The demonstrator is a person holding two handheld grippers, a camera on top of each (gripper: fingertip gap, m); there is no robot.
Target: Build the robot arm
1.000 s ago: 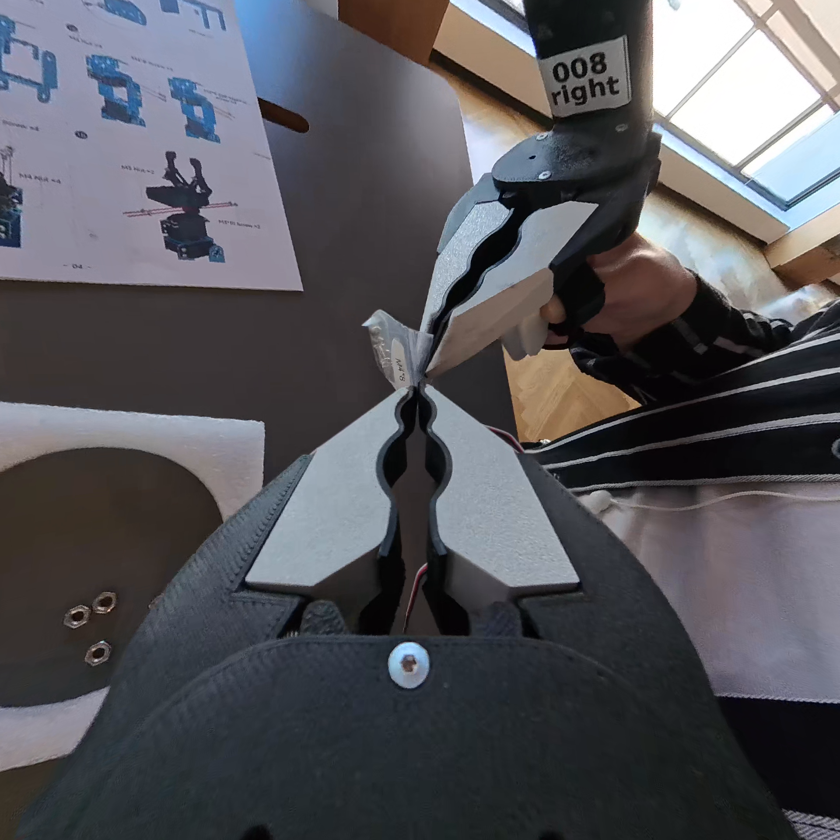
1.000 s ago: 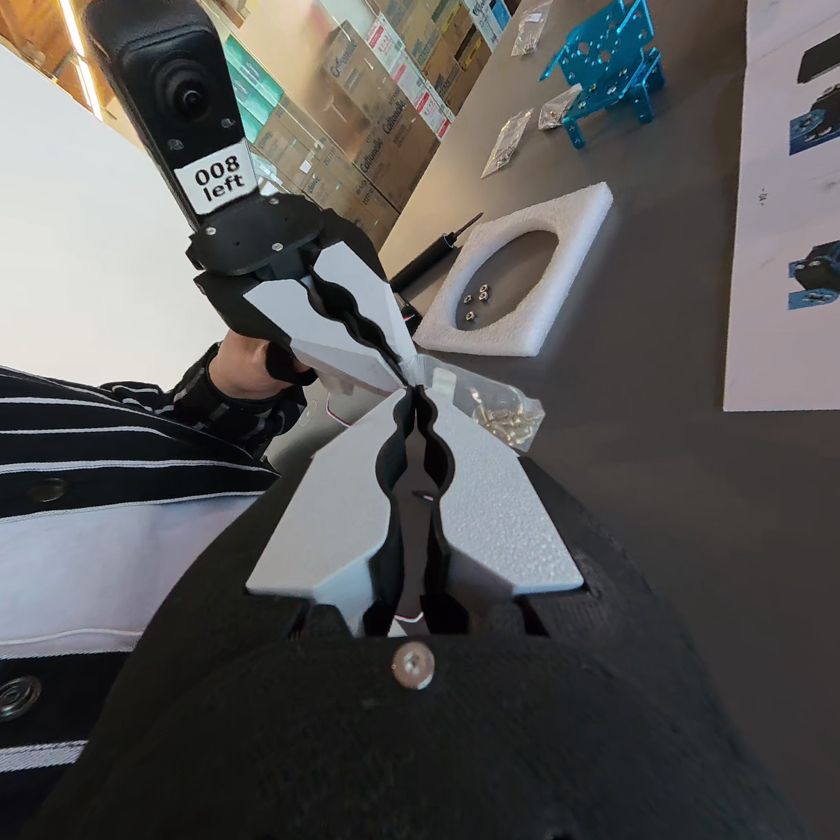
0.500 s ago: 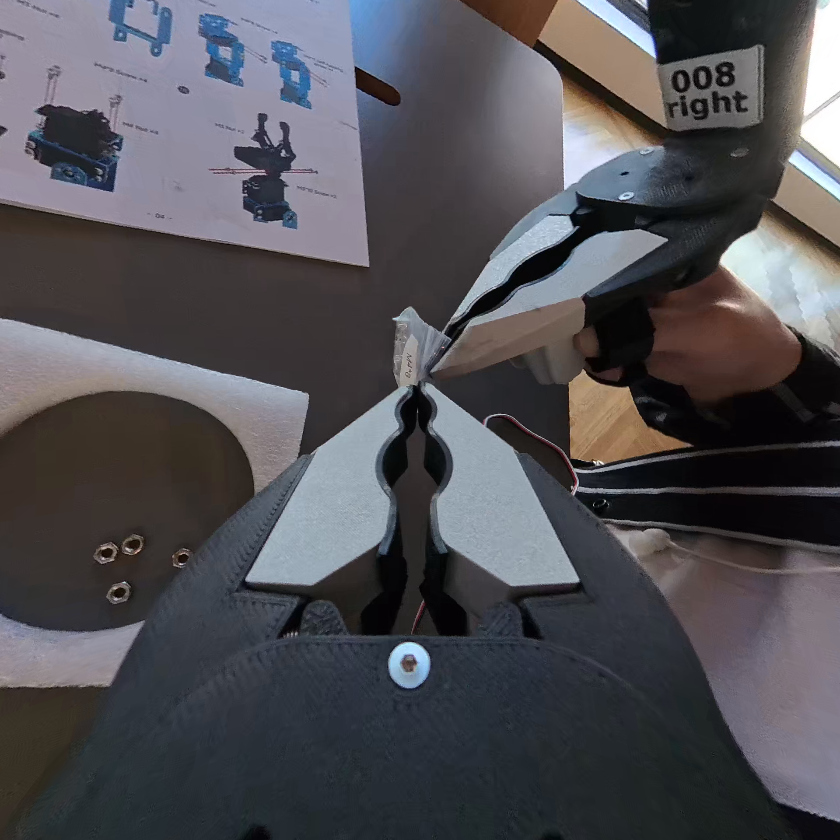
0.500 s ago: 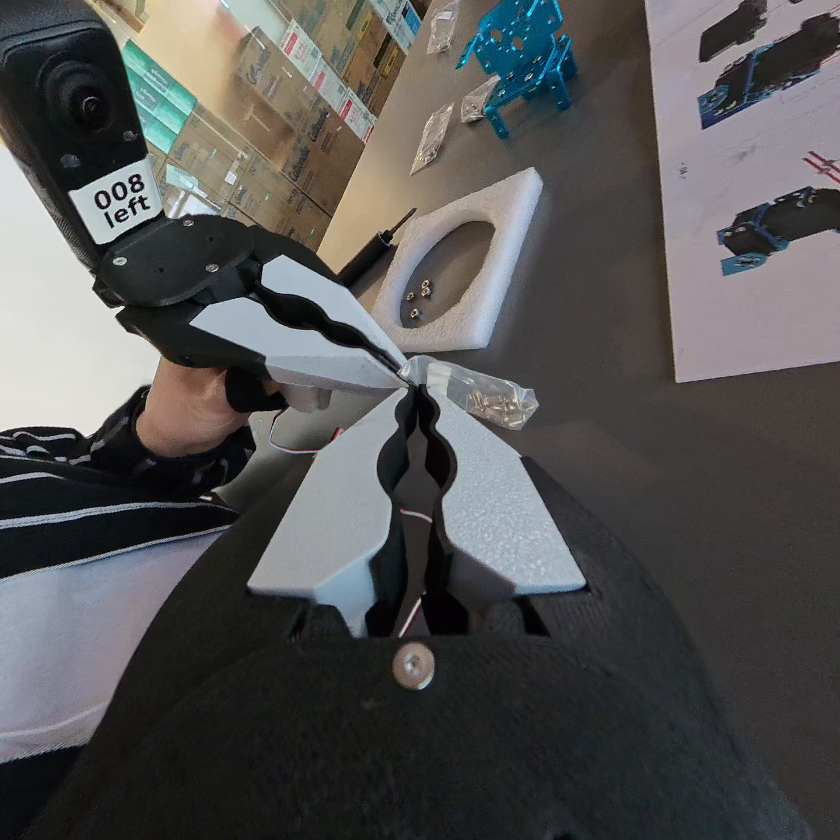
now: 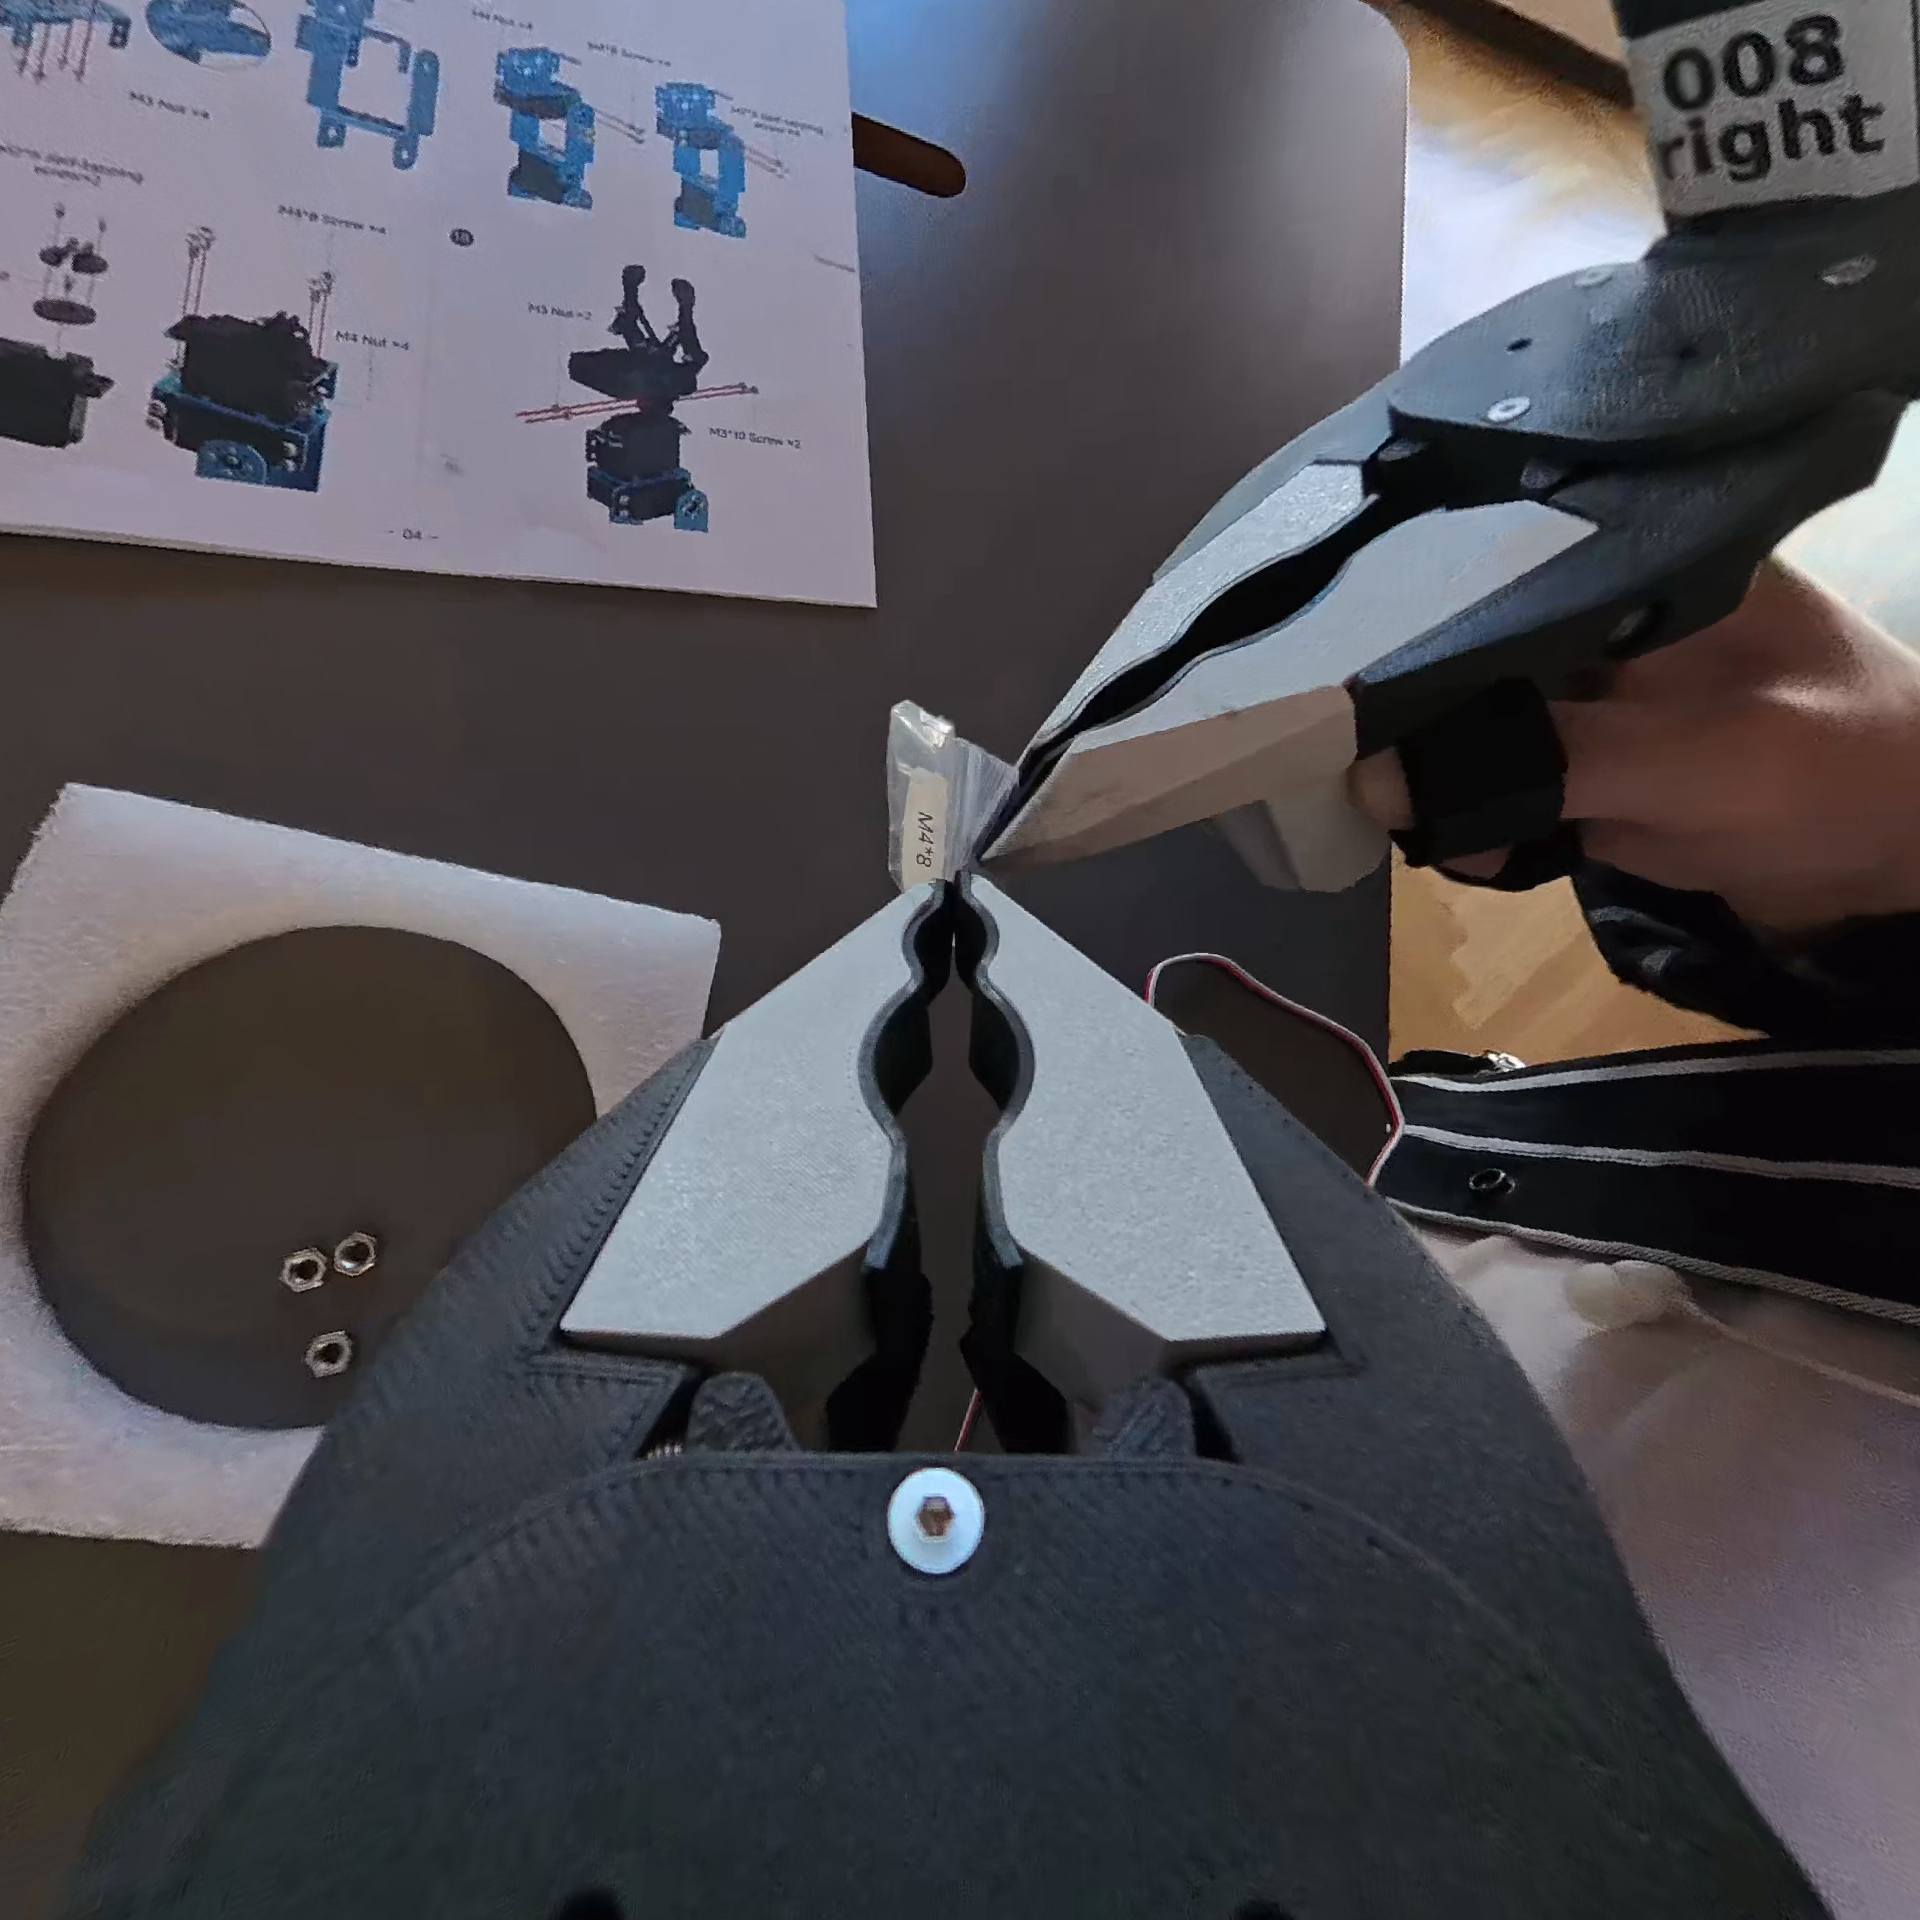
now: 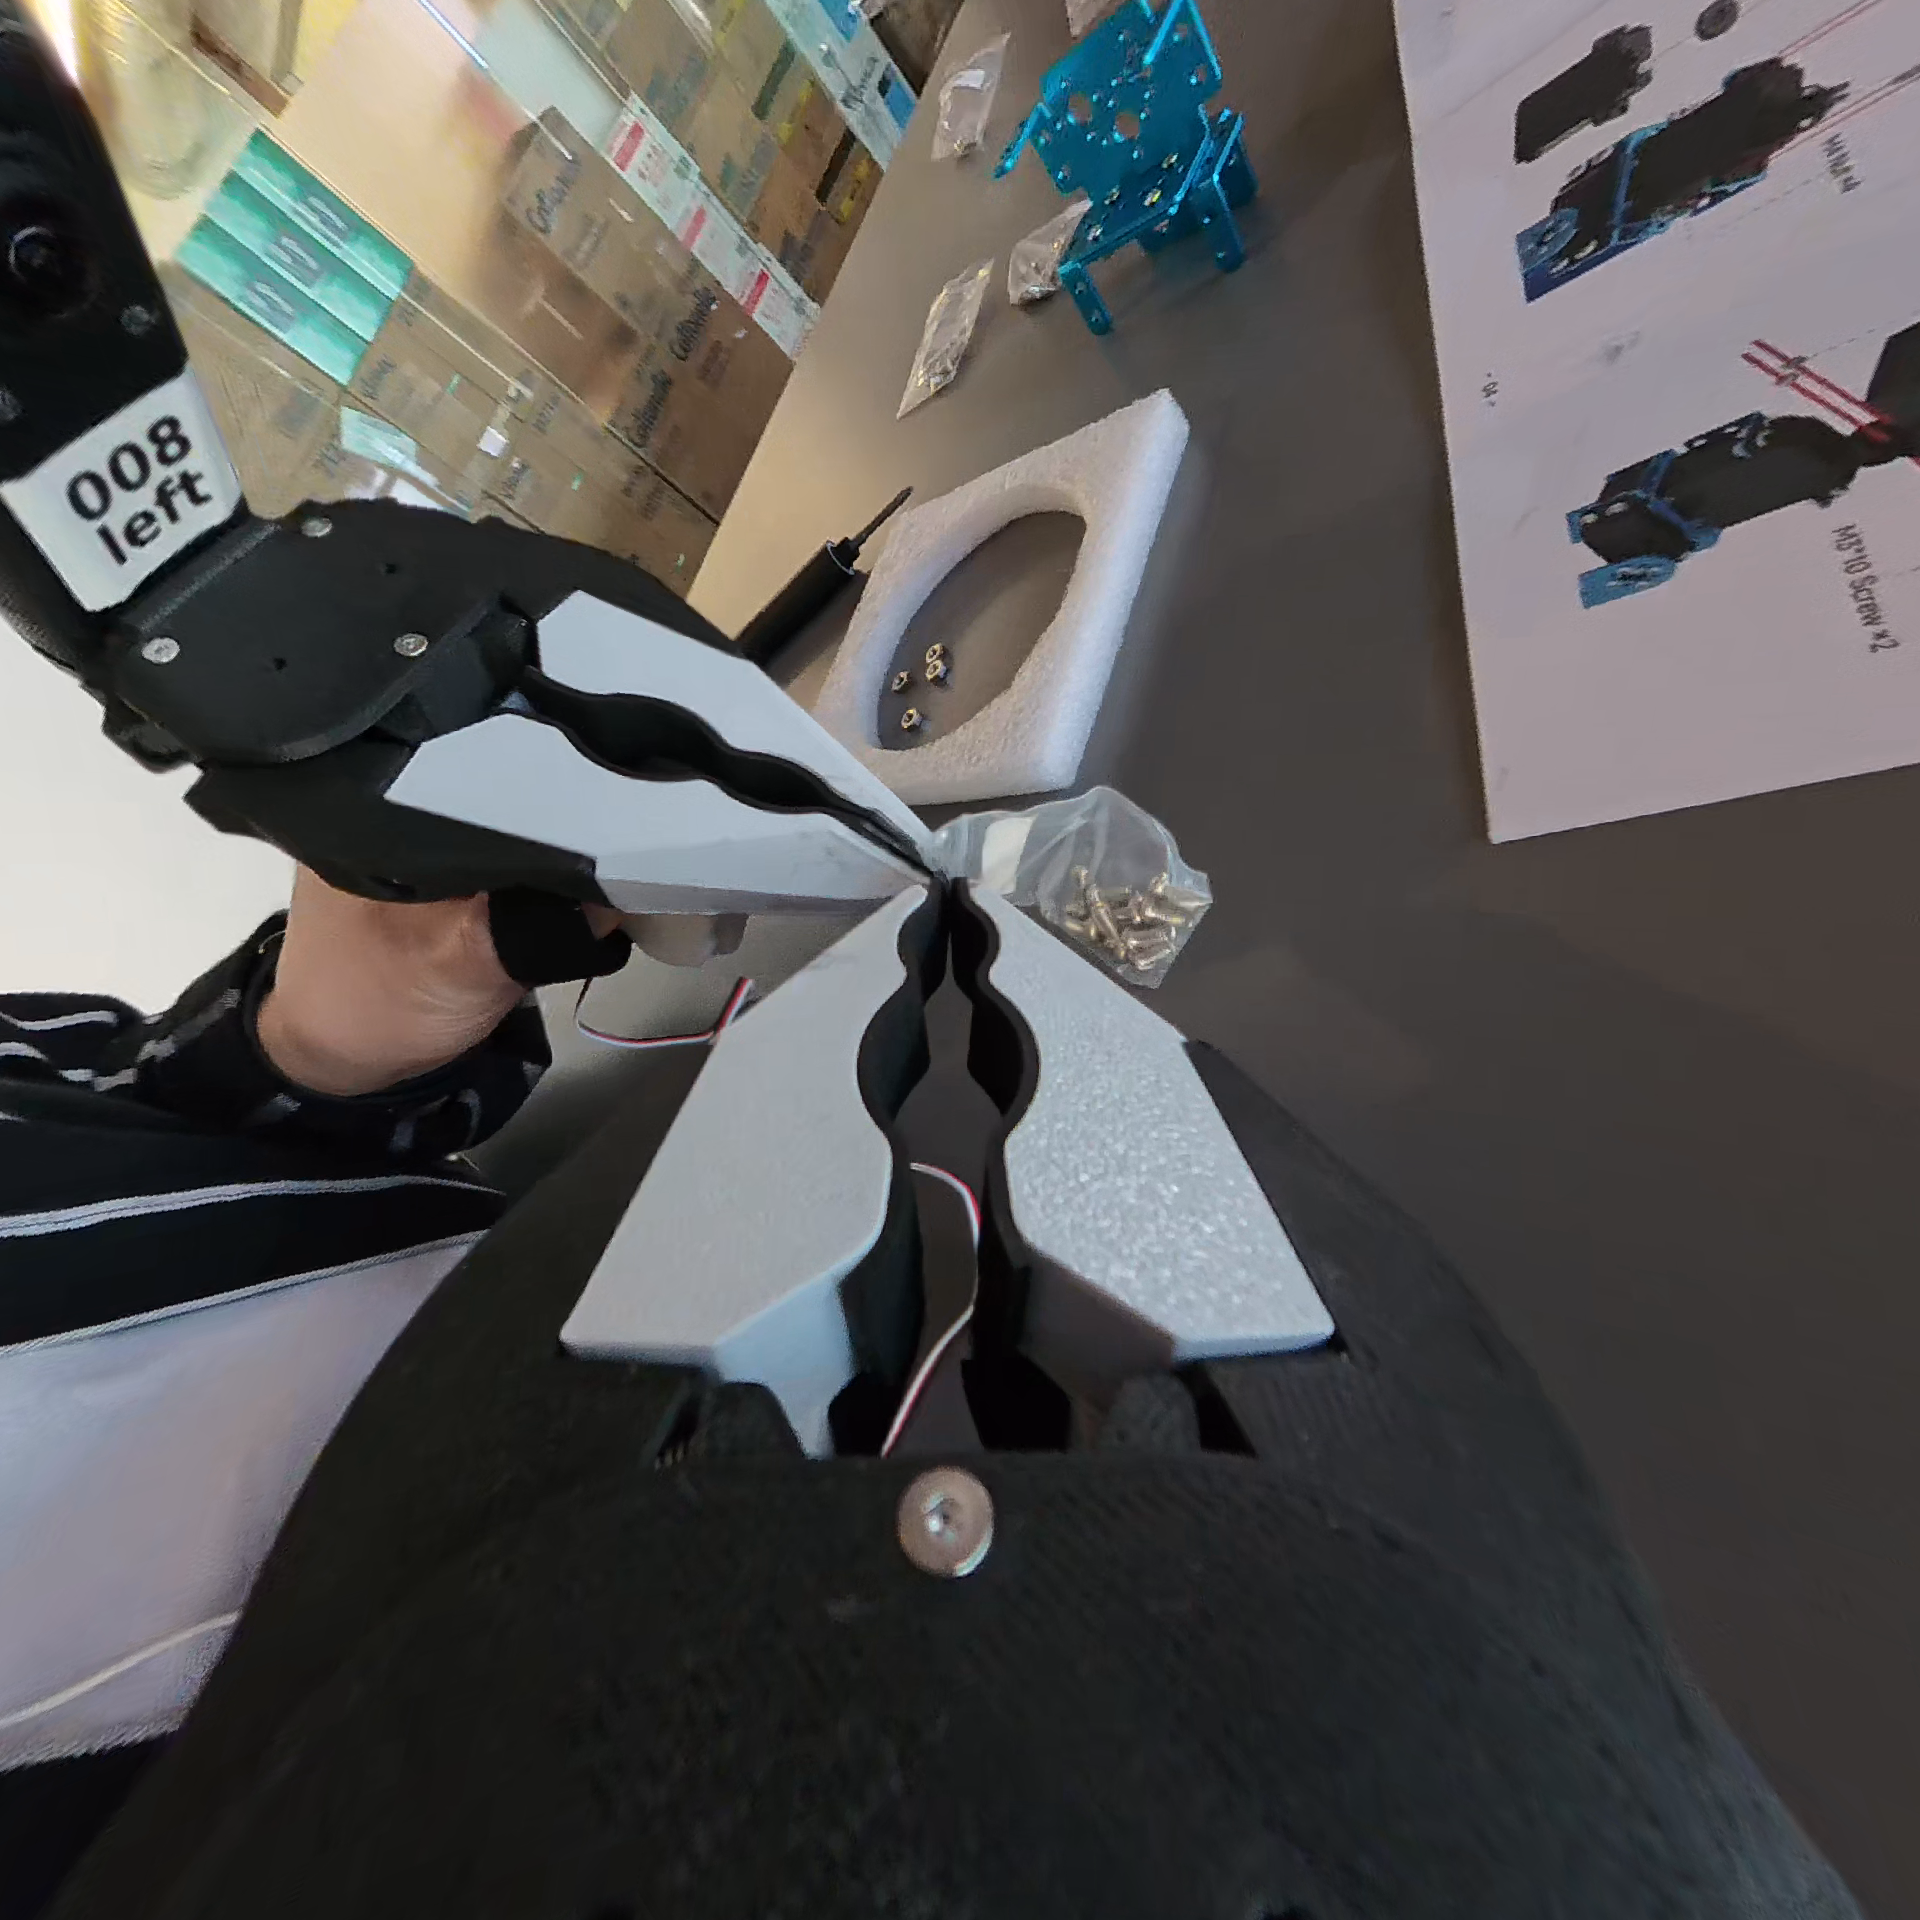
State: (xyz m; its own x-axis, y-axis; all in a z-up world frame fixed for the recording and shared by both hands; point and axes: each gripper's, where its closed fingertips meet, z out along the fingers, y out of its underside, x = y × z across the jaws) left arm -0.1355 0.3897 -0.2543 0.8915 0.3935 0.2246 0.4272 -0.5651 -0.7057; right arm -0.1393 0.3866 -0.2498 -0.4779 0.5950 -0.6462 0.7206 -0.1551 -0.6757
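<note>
**Two grippers pinch one small bag of screws above the counter**

The left gripper has its grey fingers pressed together at the tips, nipping the edge of a small clear plastic bag at the centre of the left wrist view. The right gripper comes in from the right of that frame, its tips also closed on the same bag, so both sets of tips meet at nearly one spot. A hand in a dark fingerless glove grips its handle at the right edge.

In the right wrist view the right gripper sits at frame centre with its fingers pinching the bag, which bulges to the right of the tips with a cluster of silver screws gathered in its lower end. The left gripper reaches in from the left of the frame, tips shut on the bag's neck.

The bag hangs clear of the dark counter. Beyond it, just above centre, lies a white foam square with a round cut-out holding three small nuts. A printed instruction sheet lies at the upper right, blue metal brackets and more small bags at the top. A red-and-white wire curls beside the left gripper.
</note>
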